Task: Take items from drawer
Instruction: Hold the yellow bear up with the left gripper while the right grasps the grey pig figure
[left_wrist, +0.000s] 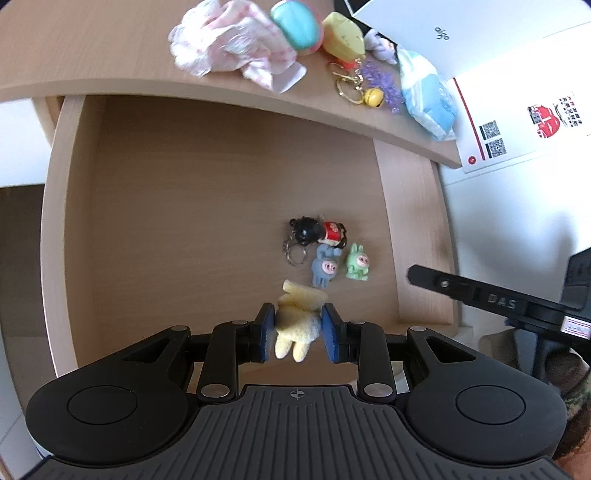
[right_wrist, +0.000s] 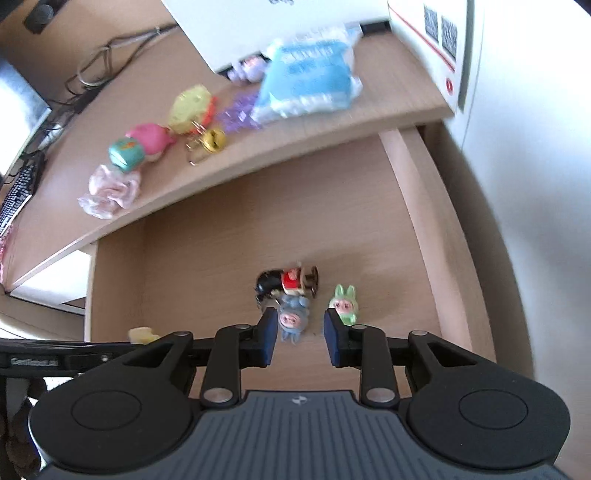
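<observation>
Left wrist view only: left gripper (left_wrist: 299, 328) is clamped on the yellow plush toy (left_wrist: 297, 325), blue pads pressing both flanks above the open drawer (left_wrist: 184, 221). The toy's long axis runs along the fingers, ears ahead, legs toward the camera. Right wrist view only: right gripper (right_wrist: 301, 332) has its jaws apart and grips nothing. The blue toy (right_wrist: 293, 317) lies on the drawer floor below the gap, the green toy (right_wrist: 345, 302) just beyond the right pad, and the black keychain figure (right_wrist: 288, 282) further ahead. The wooden desk top (left_wrist: 92, 55) ahead holds cloth, trinkets, a tissue pack and white boxes. A white wall stands to the right.
</observation>
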